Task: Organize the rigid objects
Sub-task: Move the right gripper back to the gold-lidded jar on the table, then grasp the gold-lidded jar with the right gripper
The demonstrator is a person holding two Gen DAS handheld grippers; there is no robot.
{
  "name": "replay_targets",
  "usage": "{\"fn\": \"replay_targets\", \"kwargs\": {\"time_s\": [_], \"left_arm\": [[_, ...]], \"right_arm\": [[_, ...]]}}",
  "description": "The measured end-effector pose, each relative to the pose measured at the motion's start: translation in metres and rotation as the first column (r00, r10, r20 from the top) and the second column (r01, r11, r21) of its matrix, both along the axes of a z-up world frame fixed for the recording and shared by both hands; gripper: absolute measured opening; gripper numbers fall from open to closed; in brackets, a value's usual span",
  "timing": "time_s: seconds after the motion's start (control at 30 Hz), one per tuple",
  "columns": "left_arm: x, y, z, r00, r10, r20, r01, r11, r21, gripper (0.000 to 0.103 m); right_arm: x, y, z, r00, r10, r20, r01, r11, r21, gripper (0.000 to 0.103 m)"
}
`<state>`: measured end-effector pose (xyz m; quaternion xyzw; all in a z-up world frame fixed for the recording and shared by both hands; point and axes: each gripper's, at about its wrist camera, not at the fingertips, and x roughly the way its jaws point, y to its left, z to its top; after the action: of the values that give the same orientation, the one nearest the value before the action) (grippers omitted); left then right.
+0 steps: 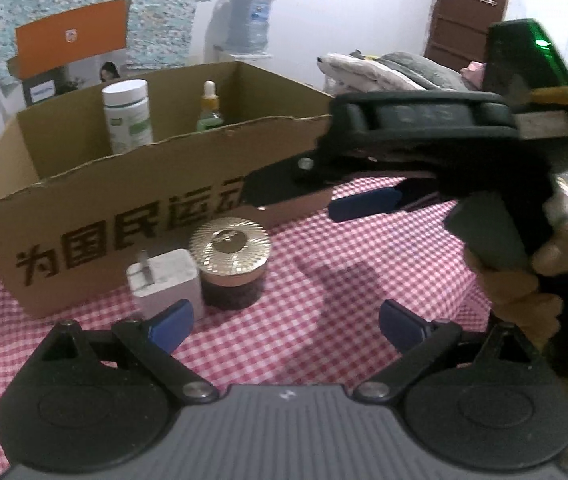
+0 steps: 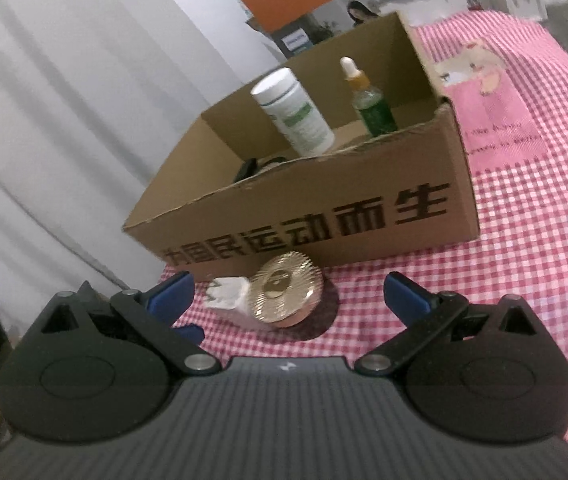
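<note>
Both grippers' fingers wide apart, empty; gold-lidded jar (image 2: pixel 284 300) ahead between right fingers (image 2: pixel 407 300).

Right gripper (image 1: pixel 347 196) blurred, covers cardboard box (image 1: pixel 132 208) right end. Dark object (image 2: pixel 258 166) inside box mostly hidden behind front wall, unidentifiable. Bottle labels unreadable.

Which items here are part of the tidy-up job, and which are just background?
Job:
- cardboard box
- white bottle and green dropper bottle, standing in the box
- gold-lidded jar and white charger plug, on the cloth in front of the box
- left gripper and right gripper, jaws open

Background:
- checked tablecloth
- orange box
- water jug
- brown door
</note>
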<state>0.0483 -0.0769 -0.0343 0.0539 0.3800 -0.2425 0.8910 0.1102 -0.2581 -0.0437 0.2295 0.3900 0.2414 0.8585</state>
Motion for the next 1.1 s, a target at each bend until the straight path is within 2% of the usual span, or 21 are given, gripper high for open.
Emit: {"fn": "replay_targets", "kwargs": {"time_s": [0.17,0.4,0.63,0.83,1.1], "left_arm": [[0.011,-0.007,-0.006,1.000,-0.021,-0.023,0.021,1.000,-0.001,0.099],[0.027,-0.011,-0.013,0.998,-0.025,-0.049,0.025,1.000,-0.017,0.099],[0.038,-0.013,-0.017,0.999,-0.016,-0.051,0.016,1.000,-0.003,0.099],[0.042,-0.014,-0.019,0.998,-0.006,-0.067,0.005,1.000,-0.010,0.099],[0.035,-0.026,-0.019,0.995,-0.065,-0.074,0.065,0.998,-0.010,0.099]], "right_arm": [[0.018,0.003,-0.008,0.999,0.031,-0.022,-0.031,0.999,0.021,0.095],[0.043,0.025,-0.021,0.992,0.110,-0.068,-0.110,0.994,-0.007,0.072],[0.060,0.037,-0.034,0.977,0.173,-0.121,-0.173,0.985,0.012,0.063],[0.057,0.036,-0.035,0.976,0.180,-0.121,-0.180,0.984,0.012,0.064],[0.039,0.019,-0.034,0.979,0.151,-0.139,-0.150,0.989,0.018,0.065]]}}
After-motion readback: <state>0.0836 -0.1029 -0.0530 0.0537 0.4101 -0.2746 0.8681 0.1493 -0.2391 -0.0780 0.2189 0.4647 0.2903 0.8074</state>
